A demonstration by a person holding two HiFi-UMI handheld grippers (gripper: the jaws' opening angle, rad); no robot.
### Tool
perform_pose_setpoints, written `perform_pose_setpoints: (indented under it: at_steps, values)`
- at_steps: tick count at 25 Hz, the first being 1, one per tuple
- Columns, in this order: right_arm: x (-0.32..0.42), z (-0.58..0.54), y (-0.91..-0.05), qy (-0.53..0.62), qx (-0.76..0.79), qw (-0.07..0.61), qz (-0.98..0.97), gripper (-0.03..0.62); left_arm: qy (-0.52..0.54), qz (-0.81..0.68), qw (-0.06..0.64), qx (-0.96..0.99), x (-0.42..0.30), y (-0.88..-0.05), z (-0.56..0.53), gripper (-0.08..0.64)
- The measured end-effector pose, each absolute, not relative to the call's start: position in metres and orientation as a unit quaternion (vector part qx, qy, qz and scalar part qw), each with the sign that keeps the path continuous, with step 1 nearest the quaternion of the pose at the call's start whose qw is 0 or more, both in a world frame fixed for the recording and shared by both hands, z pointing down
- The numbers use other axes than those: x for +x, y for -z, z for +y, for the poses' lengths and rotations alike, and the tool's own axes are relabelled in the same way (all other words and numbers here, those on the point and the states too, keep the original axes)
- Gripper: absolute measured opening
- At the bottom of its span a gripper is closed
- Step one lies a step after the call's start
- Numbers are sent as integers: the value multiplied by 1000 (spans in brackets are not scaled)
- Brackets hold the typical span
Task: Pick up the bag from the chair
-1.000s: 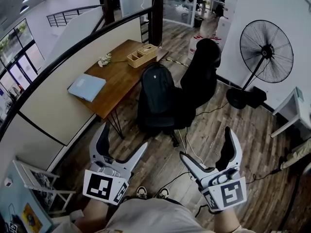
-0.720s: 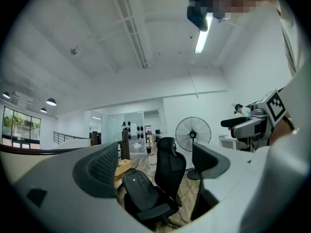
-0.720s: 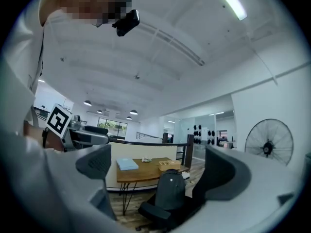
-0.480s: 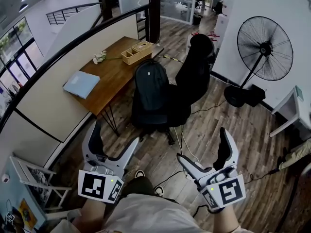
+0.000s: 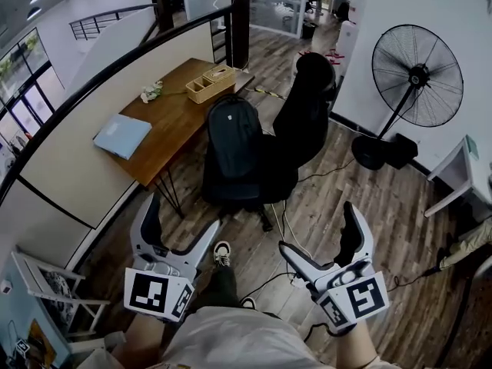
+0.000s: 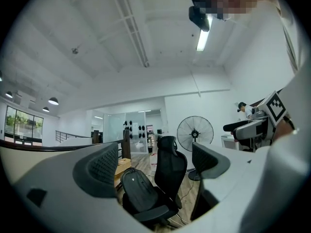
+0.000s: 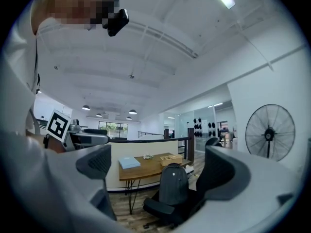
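A dark backpack [image 5: 234, 141] stands upright on the seat of a black office chair [image 5: 304, 121] beside the wooden desk. It also shows as the bag [image 6: 138, 191] in the left gripper view and the bag [image 7: 174, 186] in the right gripper view, some way off in front of the jaws. My left gripper [image 5: 183, 225] and right gripper [image 5: 317, 237] are both held low in front of me, well short of the chair. Both are open with nothing between their fingers.
A wooden desk [image 5: 173, 118] left of the chair carries a light blue folder [image 5: 121, 135] and a wooden tray [image 5: 209, 83]. A big standing fan [image 5: 415, 75] is at the right by a white wall. Cables [image 5: 296, 229] trail on the wood floor. A black railing [image 5: 108, 68] runs behind the desk.
The chair and bag have shifted left and up in the head view as I step nearer. A shoe now shows between the grippers. Both grippers stay open.
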State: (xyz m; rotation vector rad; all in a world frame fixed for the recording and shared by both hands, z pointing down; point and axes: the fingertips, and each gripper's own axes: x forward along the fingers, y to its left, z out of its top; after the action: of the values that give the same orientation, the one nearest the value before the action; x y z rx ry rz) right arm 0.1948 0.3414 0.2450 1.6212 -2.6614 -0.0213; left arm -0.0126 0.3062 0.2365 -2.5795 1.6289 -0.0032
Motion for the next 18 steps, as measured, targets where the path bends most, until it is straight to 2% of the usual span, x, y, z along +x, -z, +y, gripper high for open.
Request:
perform_pose_setpoints:
  at_steps: [9,18]
  values:
    - [192,273,-255,9,528,28,-849,597,15,536,34,-843,-23,-254,243,453]
    - [152,155,-267,-6,527,62,-848,597,27,527,13,-849,-55,-265,122,453]
